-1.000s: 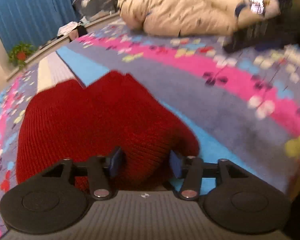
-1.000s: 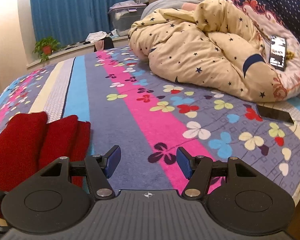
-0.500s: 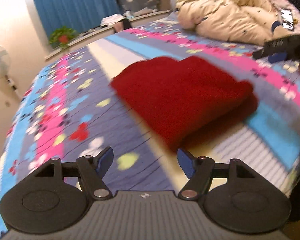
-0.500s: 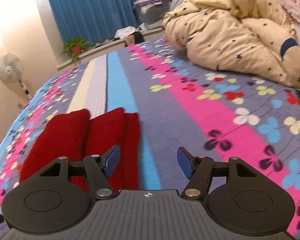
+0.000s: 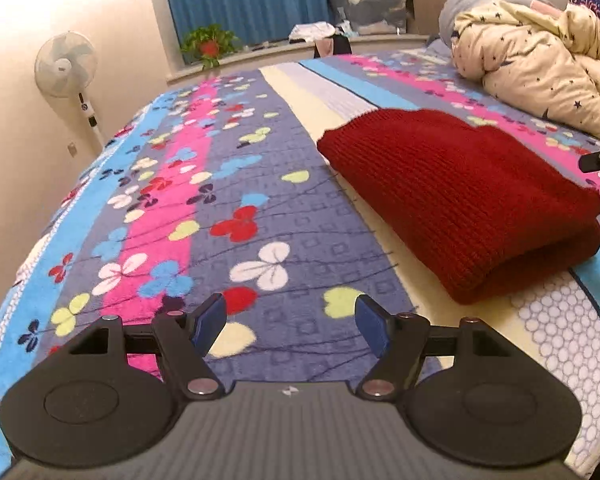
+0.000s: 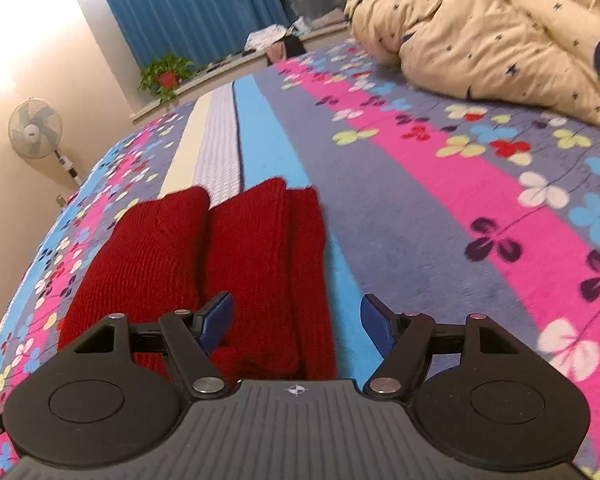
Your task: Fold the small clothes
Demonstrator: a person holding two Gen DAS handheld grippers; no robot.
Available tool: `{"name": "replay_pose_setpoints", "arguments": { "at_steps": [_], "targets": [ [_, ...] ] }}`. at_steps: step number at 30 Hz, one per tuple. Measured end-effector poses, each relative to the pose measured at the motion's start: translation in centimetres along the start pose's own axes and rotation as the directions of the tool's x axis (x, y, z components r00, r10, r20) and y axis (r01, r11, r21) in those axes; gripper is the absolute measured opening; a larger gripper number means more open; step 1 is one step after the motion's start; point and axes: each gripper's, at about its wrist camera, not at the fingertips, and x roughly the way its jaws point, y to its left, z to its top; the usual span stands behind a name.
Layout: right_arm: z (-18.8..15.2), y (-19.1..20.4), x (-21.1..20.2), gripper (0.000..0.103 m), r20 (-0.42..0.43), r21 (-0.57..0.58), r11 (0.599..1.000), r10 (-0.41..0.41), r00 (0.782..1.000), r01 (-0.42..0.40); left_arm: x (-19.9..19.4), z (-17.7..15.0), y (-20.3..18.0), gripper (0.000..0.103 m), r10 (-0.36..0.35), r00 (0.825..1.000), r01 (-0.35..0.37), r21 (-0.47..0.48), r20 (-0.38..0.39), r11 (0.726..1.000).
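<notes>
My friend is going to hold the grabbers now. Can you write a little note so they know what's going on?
Left gripper: open, empty, over bare bedspread, beside the sweater.
Right gripper: jaws opening, not gripping; it hangs over the sweater's near edge.
Red knit sweater: lying folded on the bed, nobody holding it.
Done: sweater looks folded.
Left: maybe just tidy the edges. No other clothes to fold in view.

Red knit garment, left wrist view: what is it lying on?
The red knit garment, folded, lies on the flowered bedspread, across its cream and light blue stripes. The bedspread directly beneath it is covered and cannot be seen.
</notes>
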Motion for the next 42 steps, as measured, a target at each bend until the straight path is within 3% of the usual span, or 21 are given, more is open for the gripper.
{"name": "replay_pose_setpoints", "arguments": {
  "at_steps": [4,7,13,18,21,27,29,31,33,34,37,40,42],
  "targets": [
    [-0.7,1.4,1.2,0.072,-0.060,-0.072,0.997,0.023,0.998,-0.027,-0.1,0.4,-0.3,0.076,-0.028,1.000,0.028,-0.025,0.002,0.999],
    [-1.3,2.3,1.9,0.072,-0.084,-0.139,0.990,-0.024,0.996,0.012,0.1,0.5,-0.6,0.076,-0.030,1.000,0.030,-0.016,0.004,0.999],
    [-1.3,2.4,1.3,0.067,-0.072,-0.148,0.989,-0.005,0.997,-0.006,0.5,0.2,-0.5,0.076,-0.009,1.000,0.009,-0.009,-0.011,1.000],
    [-0.6,2.1,-0.6,0.067,0.032,-0.126,0.992,0.022,0.999,-0.018,1.0,0.2,-0.3,0.076,0.003,0.999,-0.004,-0.033,-0.033,0.999],
    [-0.3,1.8,-1.5,0.075,0.080,-0.114,0.993,0.050,0.996,-0.041,1.1,0.2,-0.3,0.076,0.006,0.999,-0.007,-0.040,-0.041,0.999],
    [-1.8,2.9,1.4,0.076,-0.083,-0.215,0.976,0.011,0.997,-0.028,1.4,-0.1,-0.7,0.076,0.014,0.999,-0.015,-0.021,-0.050,1.000],
    [-2.3,3.9,1.4,0.072,-0.063,-0.279,0.960,-0.005,0.998,-0.013,1.5,-0.2,-0.8,0.076,0.019,0.998,-0.020,-0.016,-0.052,1.000],
    [-2.6,4.6,1.1,0.042,-0.061,-0.314,0.948,0.027,0.998,-0.045,1.4,-0.3,-0.7,0.076,0.022,0.998,-0.023,-0.015,-0.053,1.000],
    [-2.9,5.2,0.7,0.034,-0.047,-0.351,0.935,0.030,0.998,-0.044,1.4,-0.3,-0.6,0.076,0.024,0.998,-0.025,-0.015,-0.053,1.000],
    [-3.0,5.5,0.4,0.022,-0.042,-0.368,0.929,0.039,0.998,-0.051,1.3,-0.3,-0.5,0.076,0.026,0.998,-0.027,-0.016,-0.054,1.000],
    [-2.2,5.7,-1.9,0.000,0.043,-0.362,0.929,0.104,0.994,-0.082,1.3,-0.4,-0.3,0.076,0.028,0.998,-0.029,-0.019,-0.055,0.999],
    [-0.6,4.3,-5.7,0.000,0.195,-0.288,0.952,0.170,0.966,-0.109,1.2,-0.4,0.0,0.076,0.031,0.998,-0.032,-0.029,-0.054,0.999],
    [0.3,2.5,-6.5,0.000,0.227,-0.220,0.971,0.148,0.963,-0.097,1.2,-0.4,0.1,0.076,0.030,0.998,-0.032,-0.033,-0.056,0.999]
  ]
}}
